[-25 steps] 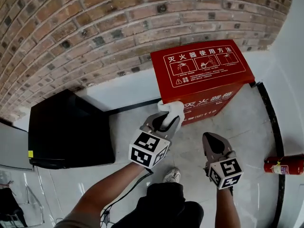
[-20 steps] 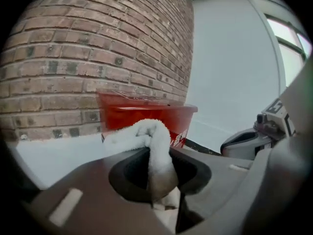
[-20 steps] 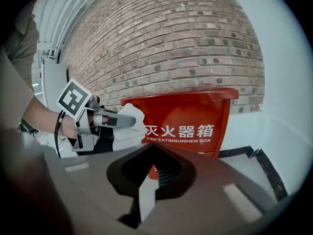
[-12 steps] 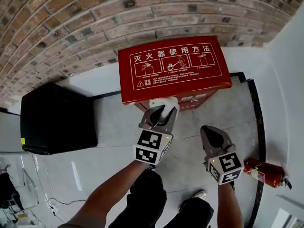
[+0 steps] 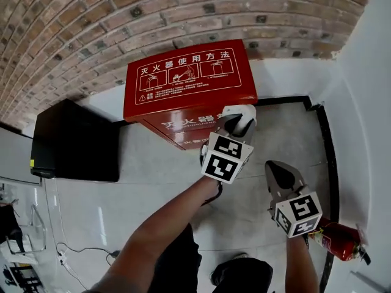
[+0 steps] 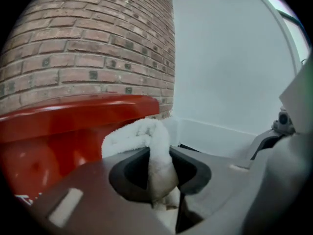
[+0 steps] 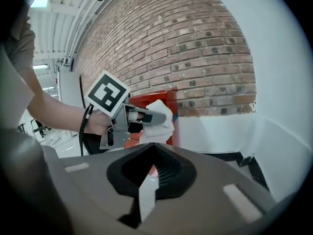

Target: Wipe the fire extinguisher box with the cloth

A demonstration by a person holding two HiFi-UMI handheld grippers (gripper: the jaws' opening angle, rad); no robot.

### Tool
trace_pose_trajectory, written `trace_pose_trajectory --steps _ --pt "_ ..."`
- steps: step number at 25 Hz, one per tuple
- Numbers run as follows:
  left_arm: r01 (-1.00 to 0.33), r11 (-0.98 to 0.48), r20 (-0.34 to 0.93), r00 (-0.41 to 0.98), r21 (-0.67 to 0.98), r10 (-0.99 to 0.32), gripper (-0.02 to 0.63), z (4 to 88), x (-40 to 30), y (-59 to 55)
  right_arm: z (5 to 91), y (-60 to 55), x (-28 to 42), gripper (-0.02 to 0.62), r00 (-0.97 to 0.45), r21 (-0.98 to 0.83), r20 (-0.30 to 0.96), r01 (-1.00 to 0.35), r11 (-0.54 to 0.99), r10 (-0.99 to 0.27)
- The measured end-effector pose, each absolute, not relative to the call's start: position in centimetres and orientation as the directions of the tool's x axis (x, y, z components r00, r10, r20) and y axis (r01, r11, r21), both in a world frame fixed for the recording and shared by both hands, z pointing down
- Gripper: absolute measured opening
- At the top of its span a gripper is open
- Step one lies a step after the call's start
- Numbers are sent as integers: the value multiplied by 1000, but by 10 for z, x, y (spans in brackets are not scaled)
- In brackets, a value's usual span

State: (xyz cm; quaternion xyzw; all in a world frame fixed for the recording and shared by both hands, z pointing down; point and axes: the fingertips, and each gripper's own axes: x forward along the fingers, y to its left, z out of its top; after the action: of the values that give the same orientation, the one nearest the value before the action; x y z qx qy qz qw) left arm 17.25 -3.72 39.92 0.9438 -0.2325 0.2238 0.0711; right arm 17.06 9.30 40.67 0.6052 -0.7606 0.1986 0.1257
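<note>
Cloth (image 6: 146, 148) is pinched between the jaws of my left gripper (image 5: 236, 126), with a white fold sticking out past the tips. Over the last second it has travelled along the front top edge of the box (image 5: 183, 78). A second ago it was at the left front corner, half a second ago about midway, and now it is at the right front corner. I read that as one full pass along that edge done, with the top panel, the front and the sides likely left to wipe. In the head view the cloth looks pressed to the corner, though from the left gripper view I cannot be sure it touches the red edge and is not just beside it. My right gripper (image 5: 282, 176) has stayed low to my right, jaws together on nothing, well apart from the box. The box stands on the floor (image 5: 153, 182) against the brick wall (image 5: 122, 23), between the black cabinet (image 5: 73, 142) on its left and the white wall on its right. Its printed top faces up at me and its lettered front faces away from the bricks, toward me. Its long axis runs along the wall, left to right in the head view. A loose extinguisher (image 5: 335, 242) lies on the floor near my right gripper.
</note>
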Motion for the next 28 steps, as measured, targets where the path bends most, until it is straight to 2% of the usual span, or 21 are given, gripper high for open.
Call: trace_pose_trajectory --steps 5,8,11,16,22,28 --pt "-393 -919 422 833 -4 -358 89 410 200 -17 442 96 198 25 -227 -132 419 -973 188 -879" --pt "-334 -942 404 862 1 -306 89 432 188 -2 467 85 207 25 -214 -101 415 -977 188 -884" --pt "-345 -938 401 858 -14 -322 89 456 149 1 485 69 203 25 -232 -61 406 -972 227 -884" --pt "-494 -866 371 792 -78 -485 89 458 52 -18 506 39 172 25 -309 -8 410 -942 336 -858" --pt "-737 -664 378 582 -129 -720 89 456 -65 -56 512 14 119 25 -411 -7 389 -896 444 -824" --pt "-874 -465 392 382 -142 -837 90 479 -111 -101 513 4 84 25 -468 -50 354 -874 484 -810"
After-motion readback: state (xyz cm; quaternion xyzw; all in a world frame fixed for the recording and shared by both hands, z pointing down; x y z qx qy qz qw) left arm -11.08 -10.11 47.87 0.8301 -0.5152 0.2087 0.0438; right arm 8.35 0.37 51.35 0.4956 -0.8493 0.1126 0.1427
